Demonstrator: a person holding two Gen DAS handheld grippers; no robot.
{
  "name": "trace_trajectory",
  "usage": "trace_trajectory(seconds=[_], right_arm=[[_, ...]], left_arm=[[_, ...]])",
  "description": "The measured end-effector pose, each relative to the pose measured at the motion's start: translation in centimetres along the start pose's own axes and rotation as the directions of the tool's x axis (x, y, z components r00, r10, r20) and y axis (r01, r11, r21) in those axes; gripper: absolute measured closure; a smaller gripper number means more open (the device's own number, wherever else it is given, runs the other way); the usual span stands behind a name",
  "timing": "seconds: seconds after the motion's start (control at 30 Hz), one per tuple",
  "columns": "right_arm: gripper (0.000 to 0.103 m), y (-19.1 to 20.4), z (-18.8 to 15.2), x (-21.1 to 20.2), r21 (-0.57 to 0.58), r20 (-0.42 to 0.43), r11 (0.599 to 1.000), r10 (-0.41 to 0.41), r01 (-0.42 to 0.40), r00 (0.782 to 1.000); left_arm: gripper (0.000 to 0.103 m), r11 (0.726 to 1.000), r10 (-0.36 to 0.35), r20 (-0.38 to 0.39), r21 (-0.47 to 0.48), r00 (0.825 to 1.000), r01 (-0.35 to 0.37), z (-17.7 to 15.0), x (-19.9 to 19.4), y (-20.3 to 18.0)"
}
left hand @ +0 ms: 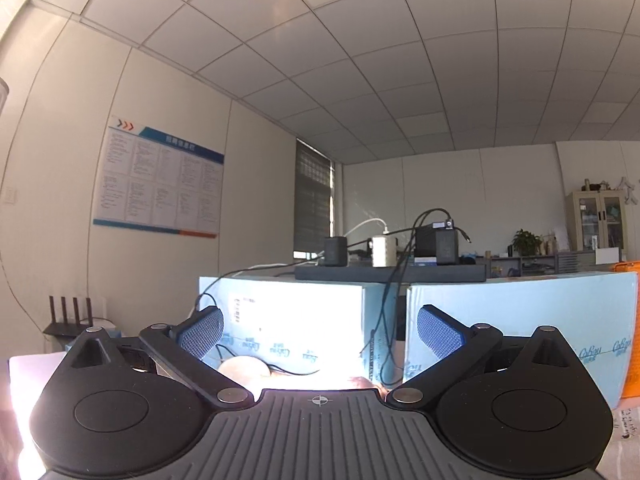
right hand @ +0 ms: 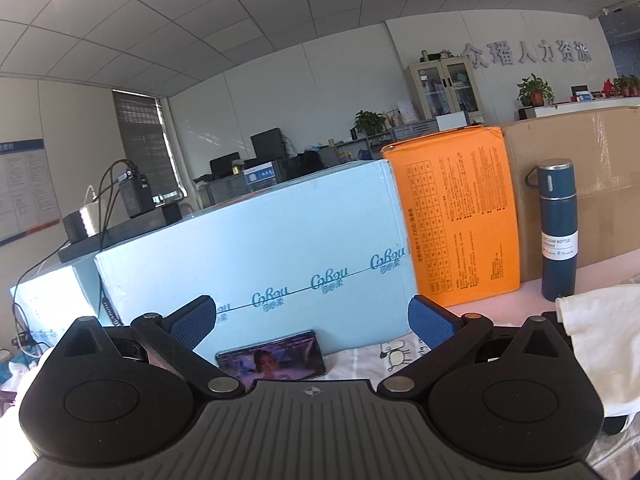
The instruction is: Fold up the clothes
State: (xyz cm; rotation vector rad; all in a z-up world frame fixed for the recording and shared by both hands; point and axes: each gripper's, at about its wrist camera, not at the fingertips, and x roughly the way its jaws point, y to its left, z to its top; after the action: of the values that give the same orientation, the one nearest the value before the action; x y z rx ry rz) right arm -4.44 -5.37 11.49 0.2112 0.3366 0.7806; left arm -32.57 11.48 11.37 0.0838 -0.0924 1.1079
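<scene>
Clothing barely shows for the left gripper (left hand: 320,334), whose jaws are spread with nothing between: only a glare-washed pale shape at six o'clock, before light-blue cartons (left hand: 520,312) carrying a black tray of chargers (left hand: 390,272). From the right gripper (right hand: 312,322), likewise spread and empty, white cloth (right hand: 600,344) lies crumpled at four o'clock; a lit phone (right hand: 272,360) leans on a blue carton (right hand: 256,256), with an orange box (right hand: 456,216) and smooth cylindrical blue flask (right hand: 558,232) at two o'clock.

The left tool (left hand: 320,334) is held level with its blue-padded fingers (left hand: 202,332) spread wide and nothing gripped between them, and the right tool (right hand: 312,322) is held likewise, fingers (right hand: 434,326) parted wide and empty.
</scene>
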Motion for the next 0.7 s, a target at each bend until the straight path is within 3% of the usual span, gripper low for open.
trace_trajectory(seconds=[0.13,0.23,0.43,0.57,0.7], right_arm=[[0.0,1.0,-1.0,-1.3,0.029,-0.005,0.994,0.104,-0.103,0.995],[0.0,2.0,-2.3,-1.8,0.033,-0.017,0.986,0.165,-0.164,0.986],[0.0,5.5,-8.7,-2.9,-0.039,-0.017,0.971,0.234,-0.234,0.972],[0.0,9.6,-13.5,-2.9,-0.191,-0.105,0.938,0.273,-0.289,0.956],[0.0,12.9,-15.2,-1.7,-0.285,-0.2,0.893,0.301,-0.349,0.932]], left_arm=[[0.0,0.993,0.113,0.055,0.014,0.992,-0.114,0.2,-0.3,3.4],[0.0,0.988,0.151,0.065,-0.023,0.986,-0.15,-0.5,0.3,5.7],[0.0,0.984,0.106,-0.071,-0.135,0.992,-0.115,-4.7,3.5,8.4],[0.0,0.972,0.04,-0.146,-0.222,0.988,-0.073,-7.2,5.2,10.5],[0.0,0.93,0.019,-0.157,-0.36,0.987,-0.075,-8.4,7.5,12.9]])
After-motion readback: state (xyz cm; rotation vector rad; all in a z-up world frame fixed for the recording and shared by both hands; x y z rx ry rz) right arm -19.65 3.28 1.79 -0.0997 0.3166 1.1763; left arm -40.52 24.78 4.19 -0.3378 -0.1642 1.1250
